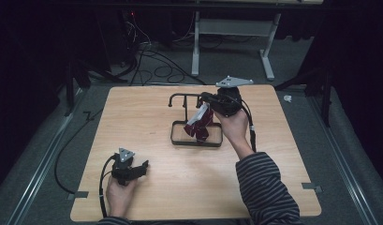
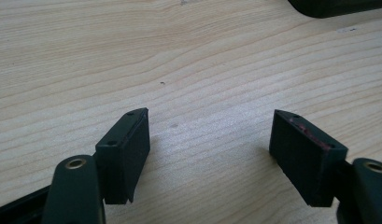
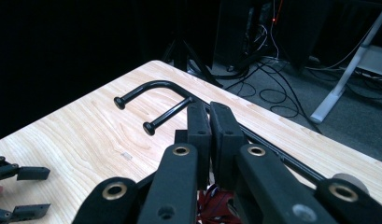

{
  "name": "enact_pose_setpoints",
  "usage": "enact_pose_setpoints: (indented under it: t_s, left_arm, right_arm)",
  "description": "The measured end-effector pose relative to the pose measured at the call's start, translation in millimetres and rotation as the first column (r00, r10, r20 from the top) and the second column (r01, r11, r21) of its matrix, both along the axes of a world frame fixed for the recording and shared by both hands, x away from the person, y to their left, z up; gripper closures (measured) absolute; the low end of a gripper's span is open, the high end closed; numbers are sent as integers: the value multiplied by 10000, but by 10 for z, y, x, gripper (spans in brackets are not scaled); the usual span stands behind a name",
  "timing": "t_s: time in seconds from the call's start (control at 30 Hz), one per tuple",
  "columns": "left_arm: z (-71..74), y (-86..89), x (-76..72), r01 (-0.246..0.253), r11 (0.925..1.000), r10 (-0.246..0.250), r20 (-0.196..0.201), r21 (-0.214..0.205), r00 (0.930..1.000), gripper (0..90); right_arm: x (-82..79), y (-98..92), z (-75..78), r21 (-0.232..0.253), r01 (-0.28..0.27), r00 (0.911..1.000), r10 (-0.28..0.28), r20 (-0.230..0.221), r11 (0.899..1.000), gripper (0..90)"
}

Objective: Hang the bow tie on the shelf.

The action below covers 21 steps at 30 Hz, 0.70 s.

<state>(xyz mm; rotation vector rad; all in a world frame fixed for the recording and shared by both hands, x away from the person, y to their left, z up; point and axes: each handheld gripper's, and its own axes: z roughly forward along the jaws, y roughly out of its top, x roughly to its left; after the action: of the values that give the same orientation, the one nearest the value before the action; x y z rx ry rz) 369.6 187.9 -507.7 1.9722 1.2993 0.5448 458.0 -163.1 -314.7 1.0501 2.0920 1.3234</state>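
Right gripper (image 1: 205, 108) raised over black rack (image 1: 196, 133), jaws clamped on red bag (image 1: 200, 123) hanging below; left gripper (image 1: 141, 168) resting low on tabletop (image 1: 151, 187), jaws apart, empty.

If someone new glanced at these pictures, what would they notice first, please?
Probably the right gripper at mid-table, shut on a dark red bundle that dangles over a black stand with two hooked arms. Next, the left gripper, jaws open, low over the bare wooden table near the front edge.
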Motion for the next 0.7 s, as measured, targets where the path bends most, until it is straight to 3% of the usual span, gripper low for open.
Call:
enact_pose_setpoints:
  t_s: [0.7]
  left_arm:
    - [0,-1,0,-6,10000,6,3,10,10000,294]
  right_arm:
    - [138,134,-38,-78,297,9995,-298,-128,9995,892]
